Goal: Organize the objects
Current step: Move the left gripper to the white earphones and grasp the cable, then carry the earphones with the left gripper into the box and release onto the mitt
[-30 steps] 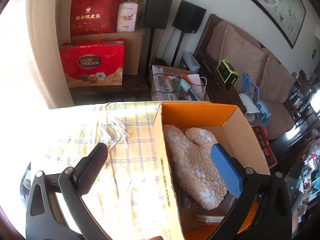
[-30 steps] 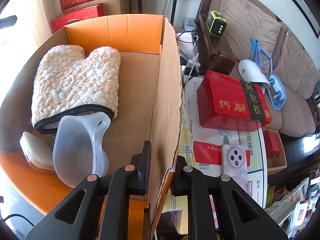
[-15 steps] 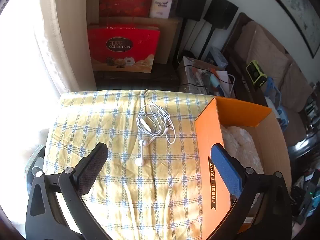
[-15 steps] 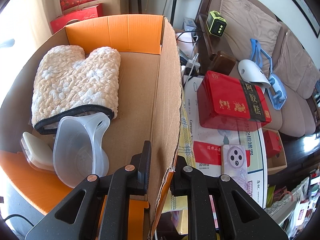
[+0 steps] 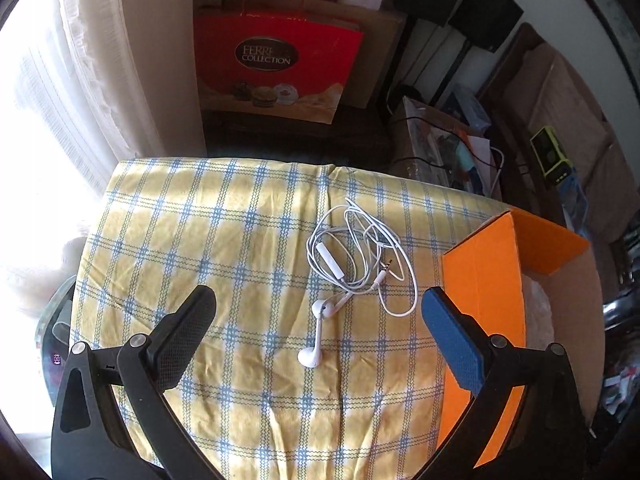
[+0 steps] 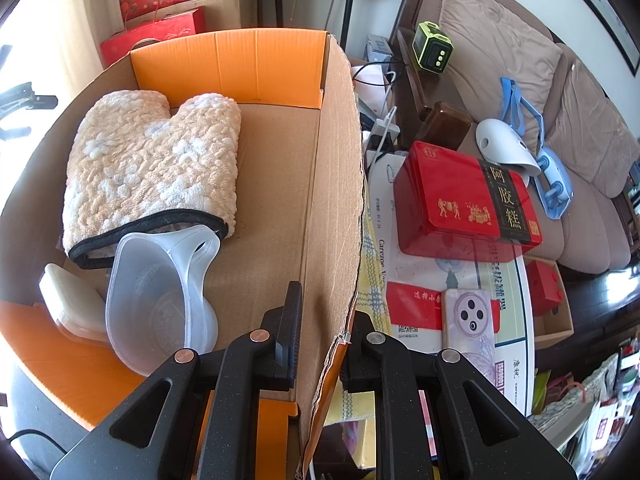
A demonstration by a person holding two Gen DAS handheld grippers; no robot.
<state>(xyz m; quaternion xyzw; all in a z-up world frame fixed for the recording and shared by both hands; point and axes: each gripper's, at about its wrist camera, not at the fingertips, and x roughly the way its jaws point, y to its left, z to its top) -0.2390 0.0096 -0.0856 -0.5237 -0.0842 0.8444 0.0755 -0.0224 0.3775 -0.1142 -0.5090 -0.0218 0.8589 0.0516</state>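
Observation:
White wired earphones (image 5: 352, 268) lie tangled on the yellow checked tablecloth (image 5: 200, 240). My left gripper (image 5: 316, 320) is open and empty, held above the cloth with the earbuds between its fingers. An orange cardboard box (image 5: 484, 300) stands to the right of it. My right gripper (image 6: 320, 332) is shut on the box's right wall (image 6: 336, 200). Inside the box lie a fluffy oven mitt (image 6: 156, 172), a clear plastic jug (image 6: 160, 296) and a small white lidded container (image 6: 72, 304).
A red gift bag (image 5: 276, 64) and speakers stand behind the table. Right of the box lie a red tin (image 6: 464, 200), a phone (image 6: 468, 316) and papers. A brown sofa (image 6: 520, 80) stands beyond.
My left gripper has swung left, out from over the box, to above the earphones on the cloth. The right gripper and the box have not moved.

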